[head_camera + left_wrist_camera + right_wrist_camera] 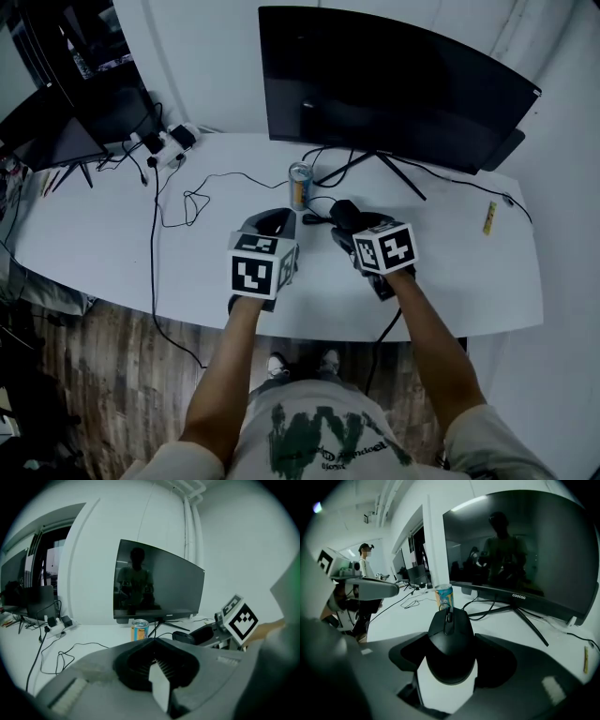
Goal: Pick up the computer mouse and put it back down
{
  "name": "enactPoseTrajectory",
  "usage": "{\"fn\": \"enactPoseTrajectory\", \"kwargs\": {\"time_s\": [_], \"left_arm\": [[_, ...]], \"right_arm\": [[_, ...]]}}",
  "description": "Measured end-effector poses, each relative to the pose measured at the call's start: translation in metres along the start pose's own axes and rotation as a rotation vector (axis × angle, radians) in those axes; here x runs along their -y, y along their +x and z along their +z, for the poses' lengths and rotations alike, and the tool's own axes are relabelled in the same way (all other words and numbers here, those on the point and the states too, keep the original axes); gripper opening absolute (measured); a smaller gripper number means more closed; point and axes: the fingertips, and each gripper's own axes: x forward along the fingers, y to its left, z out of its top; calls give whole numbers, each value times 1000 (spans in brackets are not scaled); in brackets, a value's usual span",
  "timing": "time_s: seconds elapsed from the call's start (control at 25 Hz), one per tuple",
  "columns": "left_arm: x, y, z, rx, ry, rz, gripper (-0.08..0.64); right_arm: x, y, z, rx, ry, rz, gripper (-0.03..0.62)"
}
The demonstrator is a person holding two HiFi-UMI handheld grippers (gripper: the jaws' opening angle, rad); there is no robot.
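Mouse [451,656] sits clamped between the jaws of the right gripper [452,637] — wheel end toward the can [444,596]. Left gripper [153,640] jaws meet, empty.

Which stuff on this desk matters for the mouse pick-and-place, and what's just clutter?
In the job:
- computer mouse, gripped between the jaws of the right gripper
- desk, where it goes back down

Lying about:
- left gripper, shut and empty
- drink can
- monitor
- power strip
- loose cable
- small yellow item near the desk's right edge
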Motion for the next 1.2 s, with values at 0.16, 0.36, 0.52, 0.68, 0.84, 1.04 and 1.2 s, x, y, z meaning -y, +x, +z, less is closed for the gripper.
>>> {"fn": "enactPoseTrajectory", "kwargs": {"time_s": [0.16, 0.36, 0.52, 0.68, 0.84, 1.04, 1.2], "left_arm": [[4, 0, 15, 15, 38, -10, 2], [10, -4, 41, 77, 83, -18, 2], [14, -6, 61, 117, 101, -29, 2], [19, -6, 73, 128, 118, -35, 2], [22, -6, 88, 149, 142, -36, 2], [21, -8, 103, 165, 170, -30, 2], [21, -7, 109, 166, 182, -34, 2]], "right_arm": [[6, -18, 19, 74, 28, -25, 310], [12, -40, 40, 151, 53, -54, 310], [18, -59, 57, 212, 65, -86, 310], [22, -77, 73, 267, 78, -113, 310], [28, -94, 90, 316, 83, -139, 310], [33, -108, 102, 359, 86, -165, 310], [36, -116, 112, 388, 87, -175, 310]]}}
